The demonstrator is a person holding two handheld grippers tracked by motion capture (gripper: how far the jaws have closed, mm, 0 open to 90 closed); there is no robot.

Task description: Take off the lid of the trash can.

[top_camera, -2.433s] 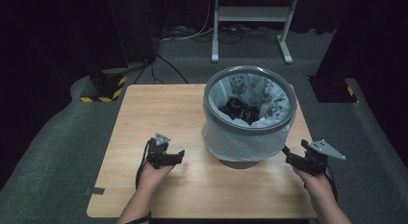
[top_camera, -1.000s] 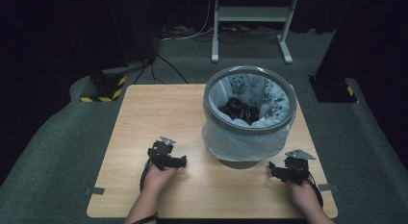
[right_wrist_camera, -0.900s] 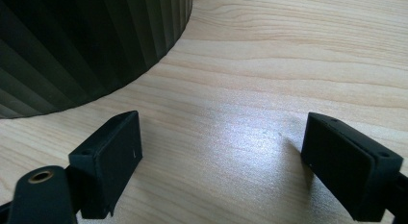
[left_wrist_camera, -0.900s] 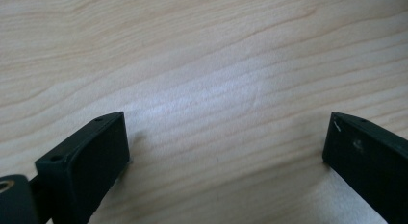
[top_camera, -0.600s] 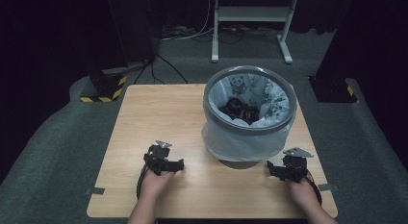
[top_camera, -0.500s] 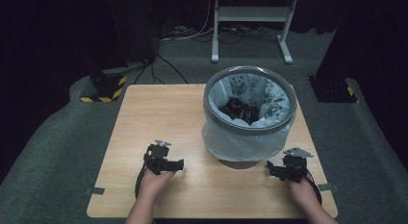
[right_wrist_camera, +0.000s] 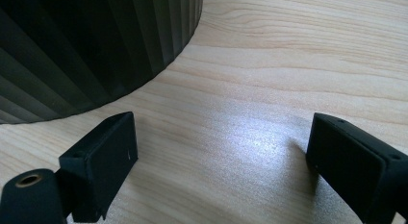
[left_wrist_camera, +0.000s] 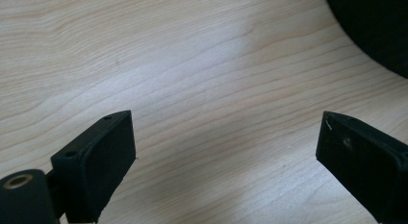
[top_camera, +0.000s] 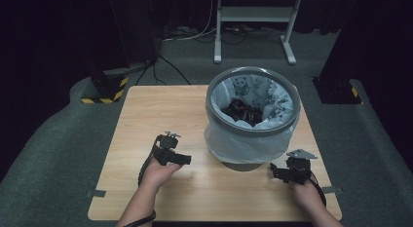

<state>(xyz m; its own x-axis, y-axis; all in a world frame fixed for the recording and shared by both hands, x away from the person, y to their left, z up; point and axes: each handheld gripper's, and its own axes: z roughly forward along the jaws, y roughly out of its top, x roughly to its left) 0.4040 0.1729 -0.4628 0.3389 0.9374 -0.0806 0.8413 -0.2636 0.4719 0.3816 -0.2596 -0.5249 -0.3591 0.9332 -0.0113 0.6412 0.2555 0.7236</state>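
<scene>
A pale wooden worktop (top_camera: 165, 115) stands on grey carpet (top_camera: 58, 154). Behind it, dark curtains (nearly black) (top_camera: 58, 32), a white metal stand (top_camera: 253, 15) with cables (top_camera: 190, 34), and yellow-black striped blocks (top_camera: 104, 95).

Pale grained wooden table (top_camera: 160, 110), ribbed matt plastic bin (top_camera: 253, 121), thin printed plastic liner (top_camera: 243, 141).

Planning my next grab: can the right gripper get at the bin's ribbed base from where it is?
Probably yes. The right gripper rests open on the table beside the bin; bare wood lies between its jaws and the ribbed wall.
</scene>
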